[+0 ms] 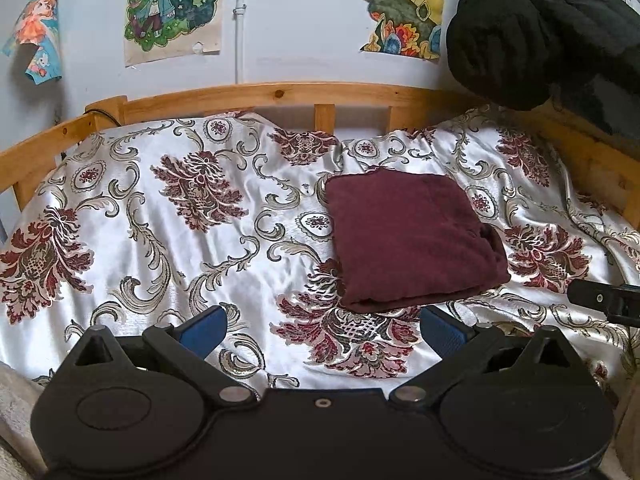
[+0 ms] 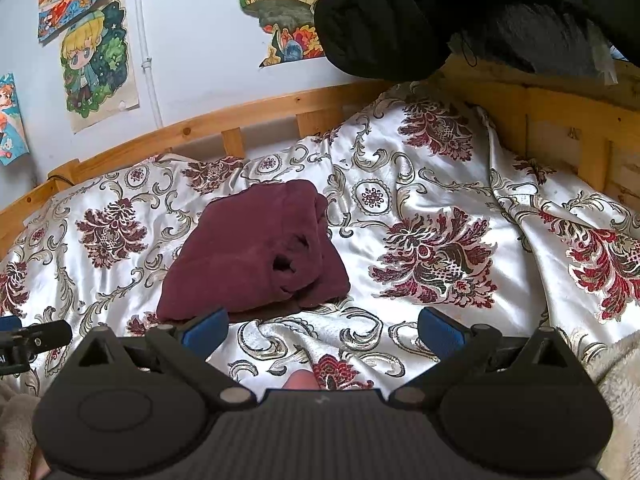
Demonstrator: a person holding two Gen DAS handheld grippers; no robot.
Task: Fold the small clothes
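A dark maroon garment (image 1: 404,240) lies folded into a thick rectangle on the patterned satin bedspread (image 1: 180,220). It also shows in the right wrist view (image 2: 248,252), where its near right side is bunched with folds. My left gripper (image 1: 324,326) is open and empty, just in front of the garment's near edge. My right gripper (image 2: 322,328) is open and empty, with its left blue pad (image 2: 206,326) close to the garment's near corner. The tip of the right gripper (image 1: 604,300) shows at the right edge of the left wrist view.
A wooden bed rail (image 1: 280,96) runs along the back and right side (image 2: 560,128). A black padded mass (image 1: 520,32) hangs over the back right corner. Posters (image 1: 172,8) hang on the wall. A beige fleece blanket (image 2: 616,376) lies at the near right.
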